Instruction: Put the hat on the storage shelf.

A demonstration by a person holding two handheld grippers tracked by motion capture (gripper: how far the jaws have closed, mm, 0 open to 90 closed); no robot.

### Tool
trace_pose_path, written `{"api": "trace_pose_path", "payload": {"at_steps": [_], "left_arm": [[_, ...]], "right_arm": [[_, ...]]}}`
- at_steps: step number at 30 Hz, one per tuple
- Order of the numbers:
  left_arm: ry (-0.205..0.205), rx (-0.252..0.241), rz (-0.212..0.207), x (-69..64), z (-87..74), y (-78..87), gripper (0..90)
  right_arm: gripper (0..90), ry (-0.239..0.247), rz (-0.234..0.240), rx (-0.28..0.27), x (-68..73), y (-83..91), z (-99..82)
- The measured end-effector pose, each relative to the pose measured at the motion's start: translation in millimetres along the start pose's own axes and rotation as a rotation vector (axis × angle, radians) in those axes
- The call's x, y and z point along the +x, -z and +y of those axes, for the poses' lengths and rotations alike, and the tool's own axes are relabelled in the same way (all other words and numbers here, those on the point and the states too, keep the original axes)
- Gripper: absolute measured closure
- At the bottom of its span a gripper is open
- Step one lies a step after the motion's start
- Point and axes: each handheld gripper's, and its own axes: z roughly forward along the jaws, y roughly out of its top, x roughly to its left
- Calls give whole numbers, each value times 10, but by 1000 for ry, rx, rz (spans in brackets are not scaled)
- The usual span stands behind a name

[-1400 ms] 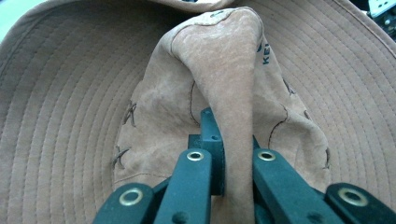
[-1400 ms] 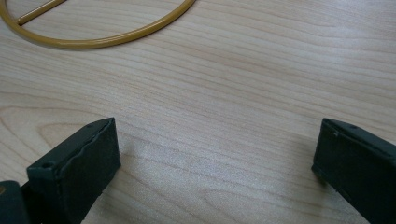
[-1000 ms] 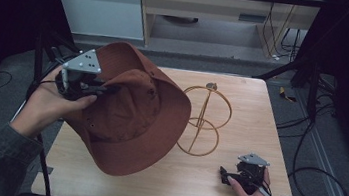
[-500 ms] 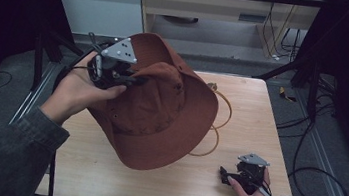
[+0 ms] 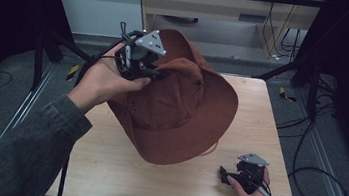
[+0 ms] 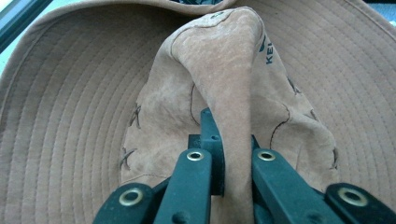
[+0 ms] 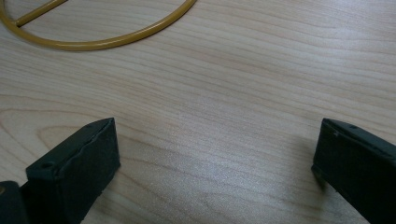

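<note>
**A:** Brown suede, wide stitched brim, pinched crown: that's the brown suede wide-brimmed hat [image 5: 180, 114] being carried over the light wooden table [image 5: 103, 170]. It's held up off the tabletop, tilted, brim hanging toward the middle of the table. The left gripper [image 5: 157, 74] is clamped on a fold of the crown; in the left gripper view the jaws are seen pressed together with a ridge of suede [image 6: 233, 93] squeezed between them.

**B:** And the other one?

**A:** The right gripper [image 5: 226, 176] is parked low at the near right corner of the table, jaws spread wide with bare wood between them and nothing held. A curve of the thin gold wire hat stand [image 7: 93, 42] is seen just ahead of it, and a sliver of the same wire [image 5: 212, 150] peeks out below the brim in the high view.

**B:** So what could be messed up from here?

**A:** Probably two things. Only a soft fold is gripped, so the suede could be pulled out of the pinch by the weight of that big brim. And the stand is mostly hidden under the hat, so it could easily be knocked over or missed if the hat is lowered off-centre, with nothing steadying the wire.
</note>
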Motion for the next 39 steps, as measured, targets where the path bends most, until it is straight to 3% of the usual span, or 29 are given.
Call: {"api": "trace_pose_path", "payload": {"at_steps": [17,20,39], "left_arm": [[7,36,3,110,310,-209,887],[-9,61,2,103,361,-272,887],[-31,57,-14,51,670,-567,886]], "right_arm": [[6,-3,2,-1,1,-2,1],[6,-2,4,-2,1,-4,3],[6,2,5,-4,-6,-9,7]]}}
